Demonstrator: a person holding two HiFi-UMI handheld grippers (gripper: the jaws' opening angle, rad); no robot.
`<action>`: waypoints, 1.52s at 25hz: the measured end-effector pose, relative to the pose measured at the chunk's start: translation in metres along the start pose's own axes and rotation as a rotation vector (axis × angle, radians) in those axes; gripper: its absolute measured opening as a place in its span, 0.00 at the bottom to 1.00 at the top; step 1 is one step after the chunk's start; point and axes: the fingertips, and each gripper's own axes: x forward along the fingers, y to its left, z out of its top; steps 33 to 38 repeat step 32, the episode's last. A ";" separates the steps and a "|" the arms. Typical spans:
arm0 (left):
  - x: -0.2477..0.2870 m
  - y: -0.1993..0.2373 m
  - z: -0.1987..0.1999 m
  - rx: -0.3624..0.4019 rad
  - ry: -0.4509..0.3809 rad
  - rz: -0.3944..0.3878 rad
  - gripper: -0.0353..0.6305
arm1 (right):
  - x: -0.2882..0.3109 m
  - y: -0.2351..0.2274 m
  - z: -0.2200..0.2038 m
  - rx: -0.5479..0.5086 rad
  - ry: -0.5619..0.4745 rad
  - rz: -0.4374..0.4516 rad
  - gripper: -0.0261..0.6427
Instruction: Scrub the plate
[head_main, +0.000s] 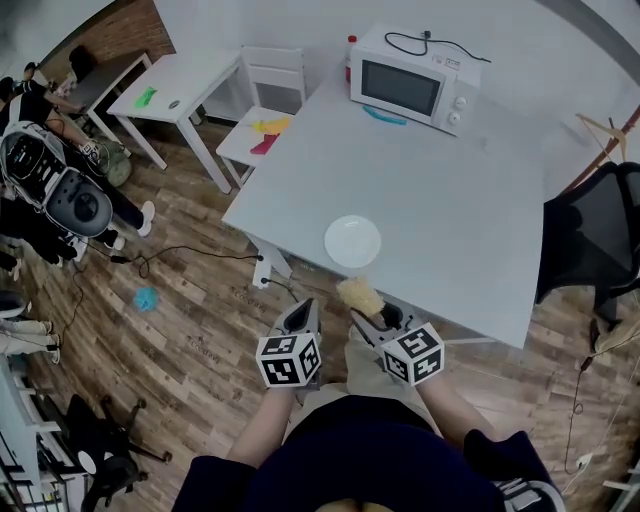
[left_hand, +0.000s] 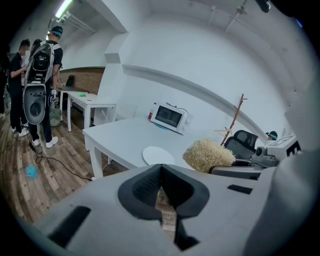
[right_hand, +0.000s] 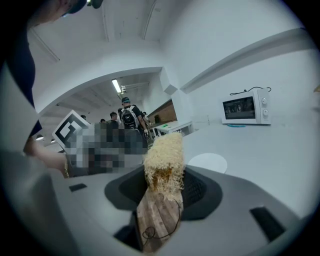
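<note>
- Two tools ready: my left gripper is closed on nothing, and my right gripper clamps the scrubber.
- Ahead, the plate lies untouched on the table.
- Next, I reckon: lower the scrubber onto it.

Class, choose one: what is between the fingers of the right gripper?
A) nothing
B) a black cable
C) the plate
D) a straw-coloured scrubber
D: in its own view the right gripper is shut on the scrubber, while the plate lies apart on the table.
</note>
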 end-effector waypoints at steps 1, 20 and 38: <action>-0.006 -0.002 -0.003 0.002 0.001 -0.004 0.08 | -0.004 0.006 -0.001 0.003 -0.008 0.000 0.31; -0.047 -0.027 -0.019 -0.027 -0.015 -0.067 0.08 | -0.041 0.039 -0.016 0.030 -0.045 -0.023 0.31; -0.049 -0.023 -0.021 -0.044 -0.011 -0.049 0.08 | -0.031 0.046 -0.011 0.024 -0.041 0.020 0.31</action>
